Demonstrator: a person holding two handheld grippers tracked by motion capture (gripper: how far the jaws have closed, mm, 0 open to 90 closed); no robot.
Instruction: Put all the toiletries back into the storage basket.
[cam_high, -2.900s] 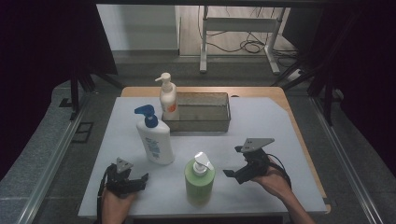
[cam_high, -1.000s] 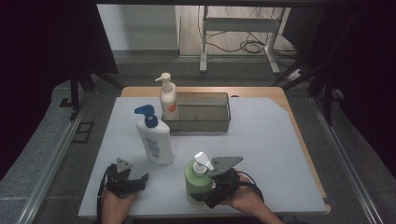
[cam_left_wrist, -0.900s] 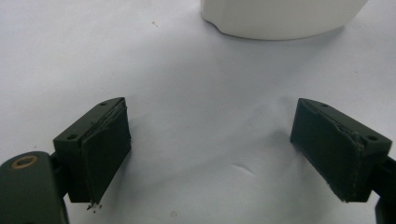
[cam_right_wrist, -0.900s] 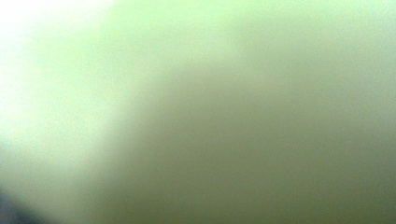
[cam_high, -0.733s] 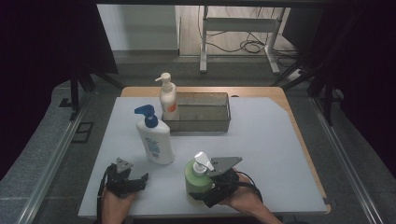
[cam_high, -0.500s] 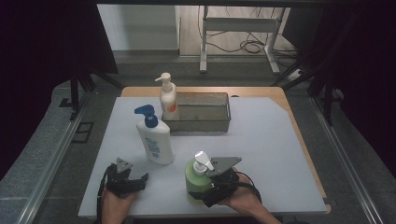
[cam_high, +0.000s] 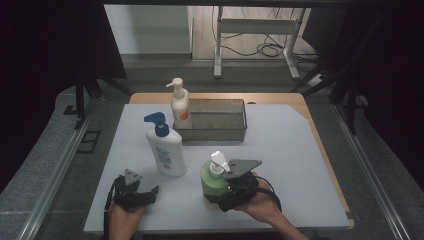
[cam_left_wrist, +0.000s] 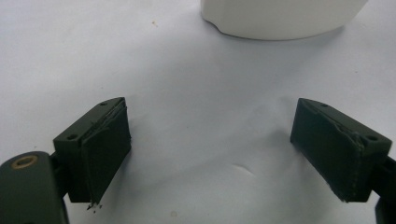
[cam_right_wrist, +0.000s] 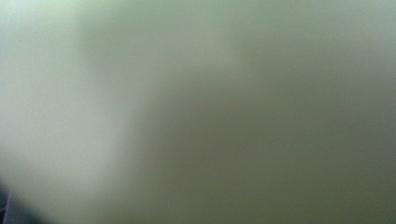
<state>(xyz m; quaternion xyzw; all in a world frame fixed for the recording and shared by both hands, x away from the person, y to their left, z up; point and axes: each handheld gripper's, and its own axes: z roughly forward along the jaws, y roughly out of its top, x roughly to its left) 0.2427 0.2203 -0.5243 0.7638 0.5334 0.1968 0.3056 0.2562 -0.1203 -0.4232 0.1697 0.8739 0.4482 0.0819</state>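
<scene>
We have the green pump bottle (cam_high: 216, 179) standing upright on the tabletop (cam_high: 280, 150), pressed against the right tool (cam_high: 226, 192), which comes at it level from its right. Its jaws stand wide around the body; grip uncertain. The left tool (cam_left_wrist: 224, 158) rests gaping and empty, farther off.

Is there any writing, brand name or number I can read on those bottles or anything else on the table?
None can be read.
White bottle with blue pump: blue print on its front, too small and blurred to read.
Small bottle by the tray: an orange label, no letters legible.
Green bottle: no print shows; in the right gripper view it is a green blur.
</scene>
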